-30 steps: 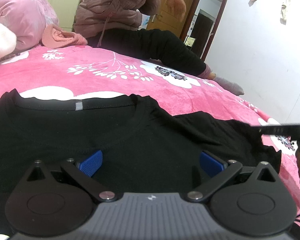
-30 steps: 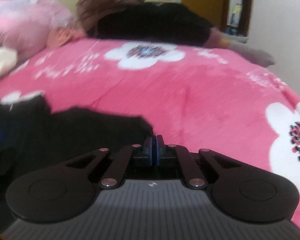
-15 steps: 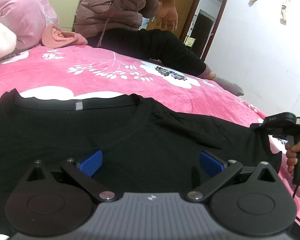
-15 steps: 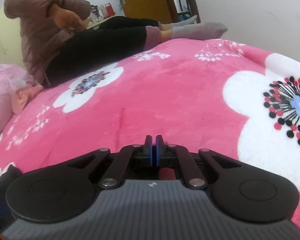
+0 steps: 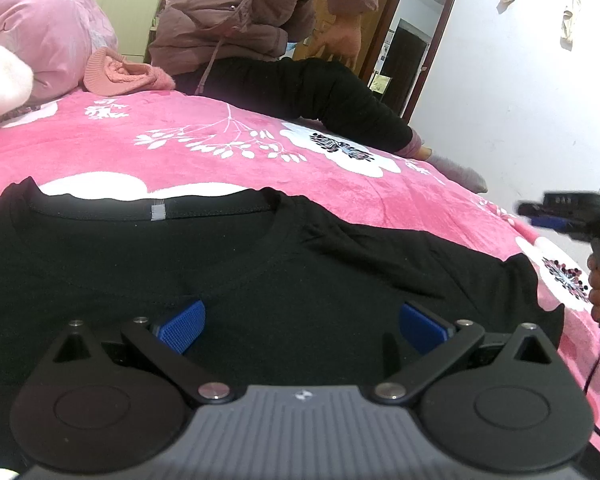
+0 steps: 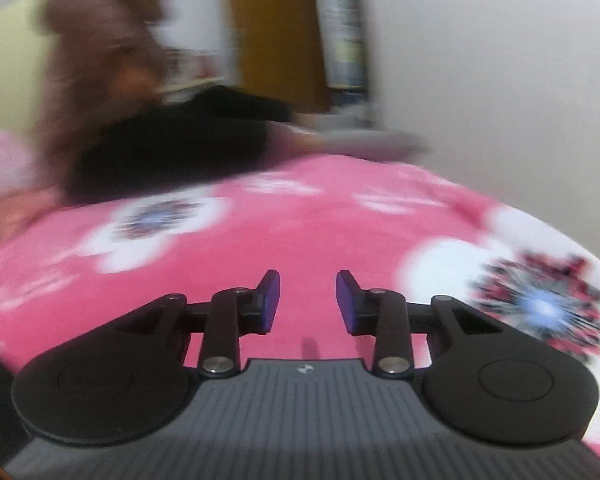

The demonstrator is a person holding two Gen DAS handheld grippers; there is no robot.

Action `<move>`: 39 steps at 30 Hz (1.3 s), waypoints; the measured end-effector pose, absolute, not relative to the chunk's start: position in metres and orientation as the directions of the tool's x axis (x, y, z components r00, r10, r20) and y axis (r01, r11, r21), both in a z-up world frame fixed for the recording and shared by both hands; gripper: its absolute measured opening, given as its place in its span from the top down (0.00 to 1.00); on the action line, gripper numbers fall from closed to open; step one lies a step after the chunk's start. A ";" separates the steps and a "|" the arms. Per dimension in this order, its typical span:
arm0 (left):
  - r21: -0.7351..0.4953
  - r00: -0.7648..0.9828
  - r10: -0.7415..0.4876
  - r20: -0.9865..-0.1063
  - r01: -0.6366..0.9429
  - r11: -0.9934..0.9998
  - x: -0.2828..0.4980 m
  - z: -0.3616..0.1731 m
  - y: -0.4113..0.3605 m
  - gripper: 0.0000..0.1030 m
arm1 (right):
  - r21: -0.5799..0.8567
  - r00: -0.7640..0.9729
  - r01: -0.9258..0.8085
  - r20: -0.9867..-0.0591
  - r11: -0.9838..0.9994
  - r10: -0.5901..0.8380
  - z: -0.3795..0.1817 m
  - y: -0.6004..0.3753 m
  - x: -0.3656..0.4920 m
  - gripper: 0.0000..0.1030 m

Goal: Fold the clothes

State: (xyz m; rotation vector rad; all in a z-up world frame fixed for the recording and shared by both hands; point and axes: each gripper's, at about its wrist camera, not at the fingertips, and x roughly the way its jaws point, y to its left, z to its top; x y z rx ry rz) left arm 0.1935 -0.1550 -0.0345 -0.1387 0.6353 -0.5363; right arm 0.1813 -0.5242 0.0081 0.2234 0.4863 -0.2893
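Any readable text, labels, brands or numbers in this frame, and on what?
No text can be read.
black T-shirt: grey neck tag, blank as far as it shows.
left gripper and right gripper: a small pale emblem on each body, no letters.
Papers by the doorway: too small or blurred to read.

T-shirt (image 5: 260,280) on blanket (image 5: 220,160), person (image 5: 268,40) behind

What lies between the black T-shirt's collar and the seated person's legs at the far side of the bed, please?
In the left wrist view, only bare pink floral blanket lies between the black T-shirt collar and the seated person's legs; no other garment sits there.
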 end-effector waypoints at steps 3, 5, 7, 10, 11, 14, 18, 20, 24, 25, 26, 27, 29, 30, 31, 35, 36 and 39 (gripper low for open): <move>-0.286 0.675 -0.517 -0.527 0.432 0.855 0.194 -0.034 -0.155 0.00 | 0.111 0.844 0.064 -0.536 0.992 0.006 0.019 -0.466 0.185 0.72; -0.290 0.675 -0.519 -0.525 0.431 0.854 0.194 -0.034 -0.154 0.00 | 0.069 0.796 -0.123 -0.589 0.990 0.140 0.017 -0.419 0.192 0.75; -0.291 0.675 -0.519 -0.524 0.430 0.854 0.194 -0.034 -0.154 0.00 | 0.047 0.728 -0.231 -0.654 0.972 0.205 0.007 -0.386 0.204 0.81; -0.301 0.674 -0.525 -0.520 0.430 0.851 0.195 -0.035 -0.153 0.00 | 0.016 0.668 -0.245 -0.722 0.969 0.181 -0.019 -0.368 0.238 0.86; -0.304 0.673 -0.527 -0.519 0.430 0.850 0.195 -0.035 -0.152 0.00 | 0.007 0.685 -0.183 -0.716 0.983 0.132 -0.018 -0.377 0.250 0.87; -0.305 0.672 -0.527 -0.519 0.430 0.849 0.195 -0.034 -0.152 0.00 | -0.018 0.720 0.013 -0.694 1.000 -0.022 -0.013 -0.406 0.284 0.87; -0.304 0.672 -0.526 -0.521 0.430 0.850 0.196 -0.034 -0.153 0.00 | 0.048 0.716 0.037 -0.698 0.998 0.007 0.002 -0.422 0.278 0.85; -0.303 0.672 -0.525 -0.522 0.429 0.851 0.196 -0.034 -0.153 0.00 | 0.107 0.701 -0.105 -0.697 0.989 0.150 0.008 -0.404 0.262 0.85; -0.309 0.671 -0.530 -0.519 0.430 0.848 0.196 -0.034 -0.152 0.00 | 0.133 0.599 -0.272 -0.752 0.953 0.276 -0.010 -0.364 0.267 0.86; -0.314 0.670 -0.533 -0.517 0.431 0.846 0.197 -0.034 -0.151 0.00 | 0.137 0.617 -0.237 -0.743 0.962 0.258 -0.015 -0.367 0.279 0.87; -0.318 0.670 -0.536 -0.514 0.431 0.844 0.197 -0.034 -0.150 0.00 | 0.141 0.635 -0.200 -0.735 0.970 0.238 -0.019 -0.370 0.291 0.88; -0.322 0.670 -0.538 -0.512 0.431 0.843 0.196 -0.034 -0.149 0.00 | 0.150 0.660 -0.136 -0.723 0.979 0.202 -0.015 -0.382 0.300 0.88; -0.326 0.668 -0.540 -0.511 0.431 0.841 0.197 -0.034 -0.149 0.00 | 0.108 0.706 0.048 -0.707 0.993 0.043 0.002 -0.416 0.295 0.83; -0.325 0.669 -0.540 -0.512 0.431 0.842 0.197 -0.034 -0.149 0.00 | 0.088 0.717 0.140 -0.695 0.986 -0.040 0.011 -0.433 0.293 0.83; -0.324 0.669 -0.539 -0.512 0.431 0.842 0.197 -0.034 -0.149 0.00 | 0.112 0.725 0.184 -0.686 0.976 -0.058 0.023 -0.451 0.277 0.83; -0.328 0.669 -0.541 -0.510 0.430 0.841 0.197 -0.034 -0.149 0.00 | 0.289 0.778 0.268 -0.628 0.919 -0.029 0.063 -0.515 0.165 0.72; -0.334 0.668 -0.544 -0.508 0.430 0.839 0.197 -0.034 -0.148 0.00 | 0.321 0.782 0.280 -0.623 0.905 -0.021 0.066 -0.526 0.139 0.71; -0.363 0.665 -0.560 -0.494 0.428 0.828 0.198 -0.035 -0.144 0.00 | 0.383 0.772 0.327 -0.635 0.864 -0.010 0.056 -0.546 0.079 0.67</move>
